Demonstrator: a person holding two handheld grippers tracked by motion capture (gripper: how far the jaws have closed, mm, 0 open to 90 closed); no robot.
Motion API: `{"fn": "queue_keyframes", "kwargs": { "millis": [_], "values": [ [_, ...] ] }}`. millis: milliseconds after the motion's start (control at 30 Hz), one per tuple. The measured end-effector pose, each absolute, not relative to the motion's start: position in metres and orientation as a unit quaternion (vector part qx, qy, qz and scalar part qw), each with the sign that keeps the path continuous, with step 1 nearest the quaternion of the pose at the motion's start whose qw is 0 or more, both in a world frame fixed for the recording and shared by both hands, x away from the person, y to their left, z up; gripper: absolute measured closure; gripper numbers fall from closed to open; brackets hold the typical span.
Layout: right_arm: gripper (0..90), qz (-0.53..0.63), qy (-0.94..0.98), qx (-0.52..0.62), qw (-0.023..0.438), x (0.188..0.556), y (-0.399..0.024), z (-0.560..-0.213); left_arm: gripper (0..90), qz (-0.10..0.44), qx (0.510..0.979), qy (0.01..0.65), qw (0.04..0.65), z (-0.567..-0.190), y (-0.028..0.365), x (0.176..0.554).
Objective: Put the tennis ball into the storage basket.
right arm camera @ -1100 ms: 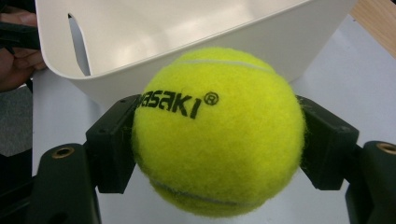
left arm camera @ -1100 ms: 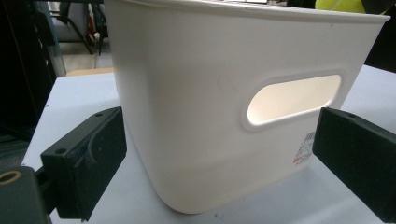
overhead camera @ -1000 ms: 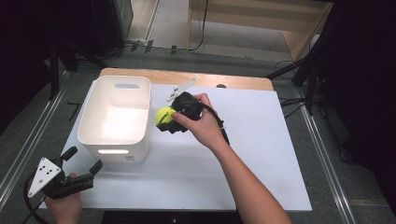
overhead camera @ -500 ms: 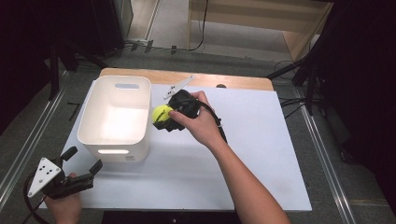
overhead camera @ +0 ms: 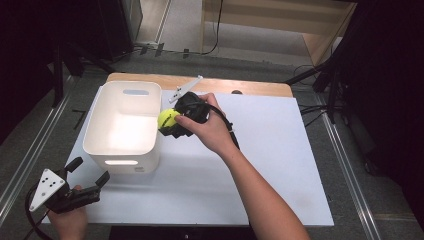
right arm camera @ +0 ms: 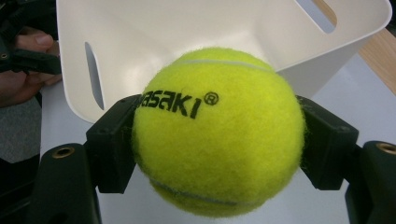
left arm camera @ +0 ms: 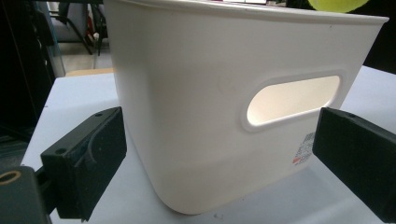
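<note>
1. The right gripper [overhead camera: 172, 125] was clamped on a fuzzy yellow-green tennis ball [right arm camera: 217, 133], its two black jaws pressing the ball's sides. Black lettering showed across the front of the ball in the right gripper view.
2. From above, the ball [overhead camera: 168, 118] hung at the right-hand rim of a white plastic storage bin with cut-out handles [overhead camera: 102, 137], about level with the edge and not yet inside.
3. In the right gripper view the bin's open mouth [right arm camera: 74, 56] lay just behind the ball, and what I could see of its inside looked bare.
4. The left gripper [overhead camera: 89, 189] rested near the front left corner of the white table board [overhead camera: 280, 165], short of the bin. Its jaws stood wide apart with nothing between them, framing the bin's near wall and handle slot [left arm camera: 292, 100] without touching it.
5. As I judged it, the pick-up was done and the carry nearly so. What remained was to bring the ball over the opening and let it go into the bin.
6. The left gripper had no part in the job so far.
</note>
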State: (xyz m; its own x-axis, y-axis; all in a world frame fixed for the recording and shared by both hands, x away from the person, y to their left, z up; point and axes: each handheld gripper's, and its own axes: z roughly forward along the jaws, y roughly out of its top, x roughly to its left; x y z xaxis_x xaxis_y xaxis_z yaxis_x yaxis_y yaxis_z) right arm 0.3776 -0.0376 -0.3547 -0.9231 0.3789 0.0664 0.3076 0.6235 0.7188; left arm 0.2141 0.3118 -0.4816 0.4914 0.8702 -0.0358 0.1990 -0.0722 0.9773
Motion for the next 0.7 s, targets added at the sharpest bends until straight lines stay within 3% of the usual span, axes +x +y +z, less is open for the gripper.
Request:
{"fn": "queue_keyframes", "kwargs": {
  "millis": [700],
  "values": [
    [23.3, 0.389, 0.903, 0.176, 0.044, 0.378, -0.011, -0.347, 2.9, 0.305, 0.663, 0.403, 0.552, -0.482, 0.312, 0.214]
  ]
}}
